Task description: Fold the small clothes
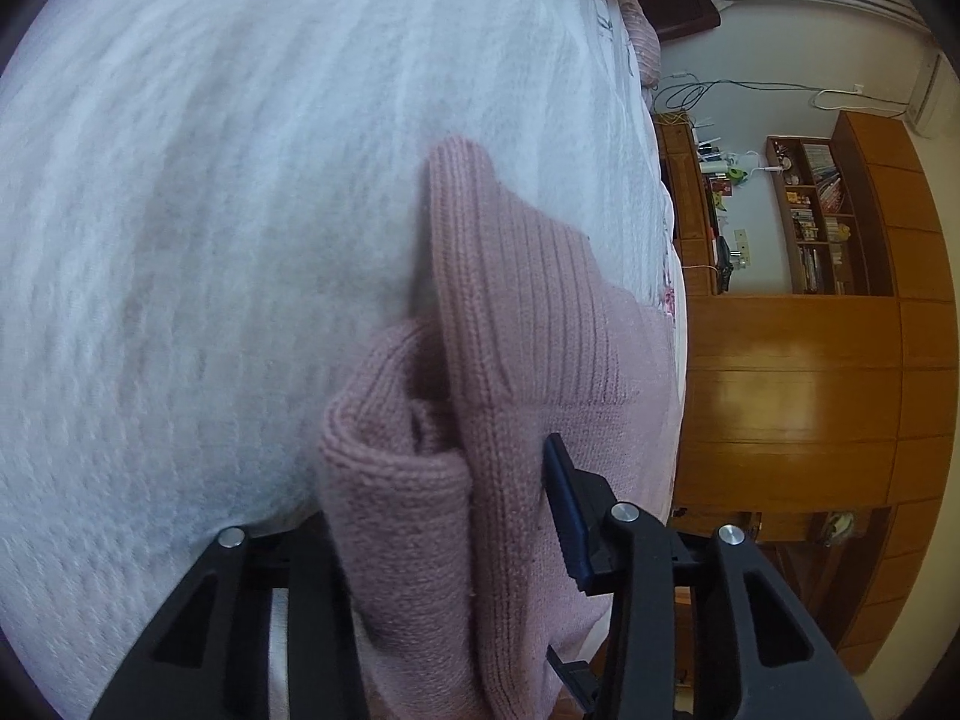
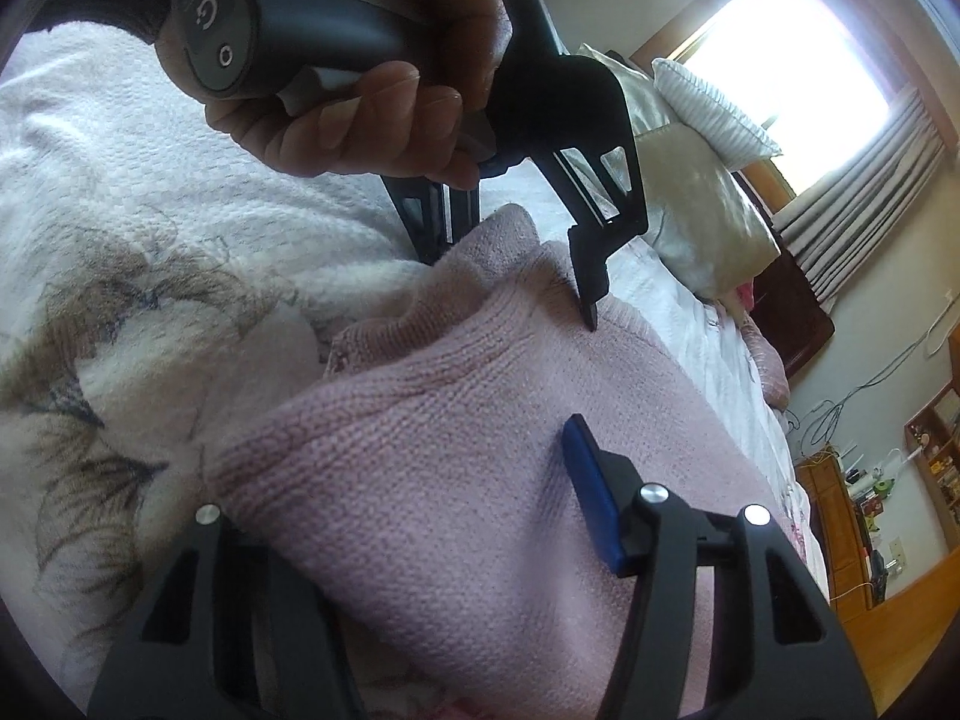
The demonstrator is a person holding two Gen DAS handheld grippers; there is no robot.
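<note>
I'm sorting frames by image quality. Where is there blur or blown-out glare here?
Left wrist view: the white bedspread is motion-smeared, while the pink knit garment stays fairly sharp. Right wrist view: the window is blown out white, and the garment blurs nearest the lens; both views bend at the fisheye edges.

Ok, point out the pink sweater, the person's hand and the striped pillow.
pink sweater (image 2: 456, 420): right wrist view, on the knit panel in the middle.
hand (image 2: 384, 114): right wrist view, on the curled fingers.
striped pillow (image 2: 714, 114): right wrist view, on its striped face.

white bedspread (image 1: 210, 210); wooden cabinets (image 1: 798, 372); pillows (image 2: 702, 204)
</note>
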